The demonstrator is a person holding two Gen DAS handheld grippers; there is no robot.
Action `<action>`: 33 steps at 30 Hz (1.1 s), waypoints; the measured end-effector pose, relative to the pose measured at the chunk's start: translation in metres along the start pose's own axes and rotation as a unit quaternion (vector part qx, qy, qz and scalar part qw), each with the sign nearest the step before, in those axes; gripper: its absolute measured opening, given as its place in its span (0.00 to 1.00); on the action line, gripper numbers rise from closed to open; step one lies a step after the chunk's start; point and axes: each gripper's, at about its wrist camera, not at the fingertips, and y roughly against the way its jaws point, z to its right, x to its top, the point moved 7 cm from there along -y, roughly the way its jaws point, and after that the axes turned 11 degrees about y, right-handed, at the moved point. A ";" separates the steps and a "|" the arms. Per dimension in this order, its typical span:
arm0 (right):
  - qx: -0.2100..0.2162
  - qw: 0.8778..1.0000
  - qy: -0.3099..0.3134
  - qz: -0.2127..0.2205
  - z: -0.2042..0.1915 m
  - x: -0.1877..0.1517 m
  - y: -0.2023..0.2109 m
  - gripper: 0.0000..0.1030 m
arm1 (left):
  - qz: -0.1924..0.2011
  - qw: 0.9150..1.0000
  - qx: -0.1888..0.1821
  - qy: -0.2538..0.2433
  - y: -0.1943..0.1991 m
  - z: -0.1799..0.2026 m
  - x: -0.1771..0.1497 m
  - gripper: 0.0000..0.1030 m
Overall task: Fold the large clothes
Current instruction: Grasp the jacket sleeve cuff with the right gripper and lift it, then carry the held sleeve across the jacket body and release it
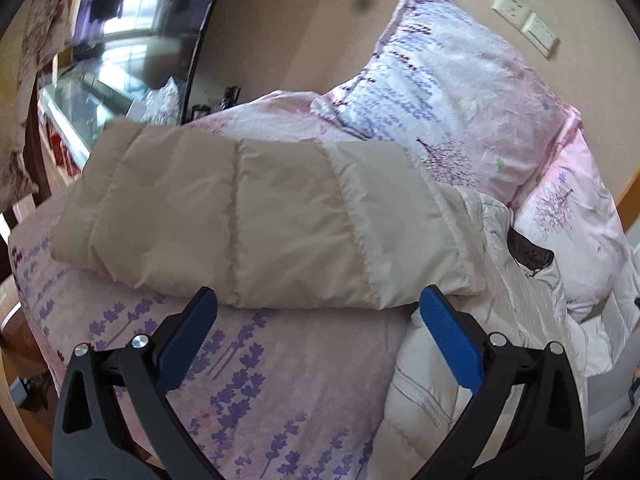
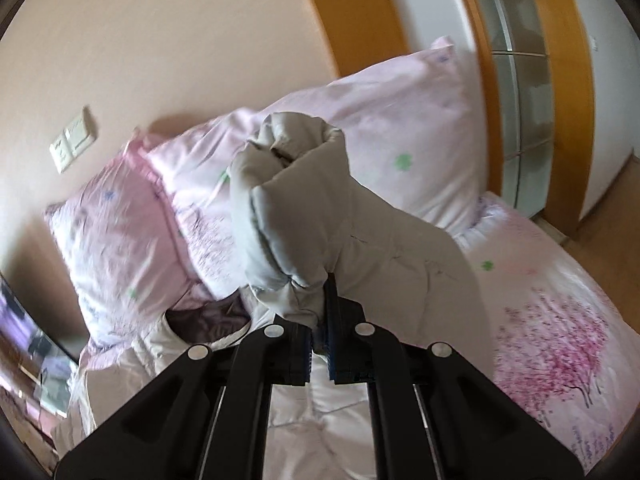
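The right gripper [image 2: 319, 312] is pinched tight on a bunched sleeve [image 2: 304, 200] of the puffy beige jacket [image 1: 248, 216] – lifted just ahead of it, above the bed [image 2: 540, 320] – while the left gripper [image 1: 316, 304] is spread wide, nothing between its pads, the jacket's folded part lying just ahead of its fingertips.

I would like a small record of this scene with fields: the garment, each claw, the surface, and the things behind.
garment: beige quilted jacket; one sleeve laid flat across the bed, another part lifted
left claw: open, empty, at the edge of the flat sleeve
right claw: shut on a bunched jacket part, held above the bed
surface: bed cover with purple flower print
behind: pink printed pillows, wall sockets
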 end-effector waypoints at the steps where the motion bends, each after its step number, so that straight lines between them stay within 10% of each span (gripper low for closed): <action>1: 0.006 1.000 0.008 -0.007 -0.009 -0.002 -0.005 0.05 | 0.005 1.000 -0.001 -0.012 0.002 0.005 0.001 0.98; 8: 0.063 0.994 0.056 -0.067 -0.086 -0.029 -0.043 0.05 | 0.000 0.996 -0.063 -0.062 0.009 0.068 0.009 0.98; 17: 0.133 0.963 0.139 -0.188 -0.214 -0.108 -0.100 0.06 | -0.103 0.980 -0.159 -0.060 -0.017 0.160 -0.009 0.98; 23: 0.063 0.918 0.295 -0.258 -0.245 -0.164 -0.116 0.25 | -0.198 0.964 -0.166 -0.057 -0.057 0.213 -0.028 0.97; 24: 0.059 0.913 0.307 -0.261 -0.245 -0.166 -0.112 0.40 | -0.207 0.963 -0.164 -0.057 -0.062 0.219 -0.030 0.97; 27: 0.097 0.921 0.283 -0.249 -0.239 -0.158 -0.096 0.88 | -0.248 0.953 -0.164 -0.056 -0.083 0.243 -0.044 0.95; 33: 0.114 0.953 0.201 -0.196 -0.182 -0.120 -0.047 0.85 | -0.299 0.940 -0.156 -0.059 -0.110 0.273 -0.072 0.74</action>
